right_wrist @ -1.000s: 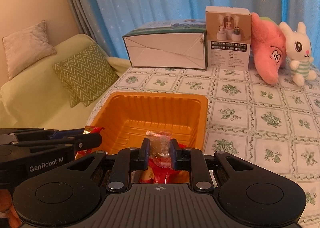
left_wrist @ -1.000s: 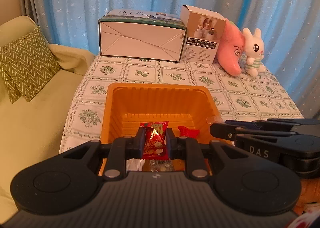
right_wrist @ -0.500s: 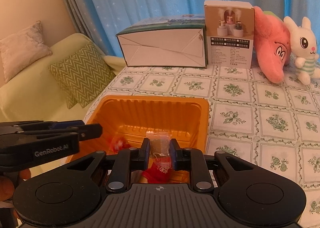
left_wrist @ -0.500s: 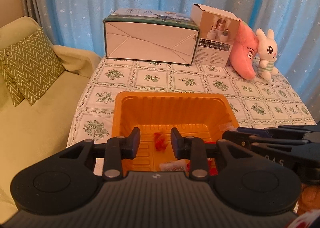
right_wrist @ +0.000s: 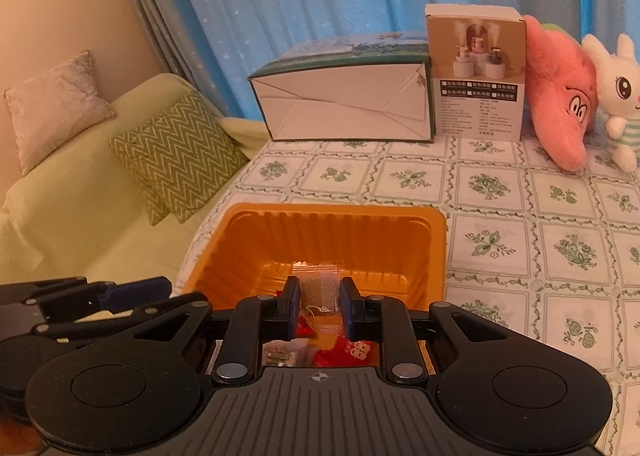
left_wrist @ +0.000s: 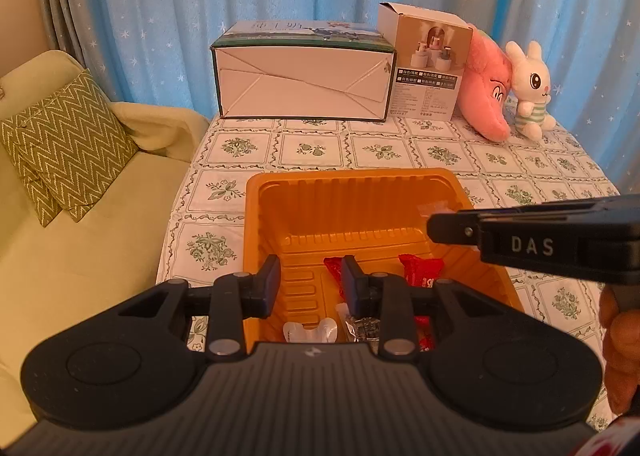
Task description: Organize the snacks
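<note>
An orange plastic tray (left_wrist: 352,184) (right_wrist: 336,212) stands on the flower-tiled tablecloth near its front edge. In it lie red snack packets (left_wrist: 420,270), a white wrapper (left_wrist: 310,330) and a silvery packet (left_wrist: 360,326). My left gripper (left_wrist: 310,276) hangs over the tray's near left part, open, with nothing between its fingers. My right gripper (right_wrist: 319,302) is shut on a small clear snack packet (right_wrist: 320,290) above the tray's near side. In the left wrist view it reaches in from the right (left_wrist: 444,226). The tray's front wall is hidden behind both grippers.
At the back of the table stand a long white box with a green top (left_wrist: 304,84), a small humidifier carton (left_wrist: 428,68), a pink plush (left_wrist: 486,96) and a white bunny (left_wrist: 528,92). A green sofa with a zigzag cushion (left_wrist: 68,144) adjoins the table's left edge.
My left gripper let go of the red packet, which now lies in the tray, and its jaws stand apart. The right gripper still holds the clear packet and shifted slightly over the tray.
</note>
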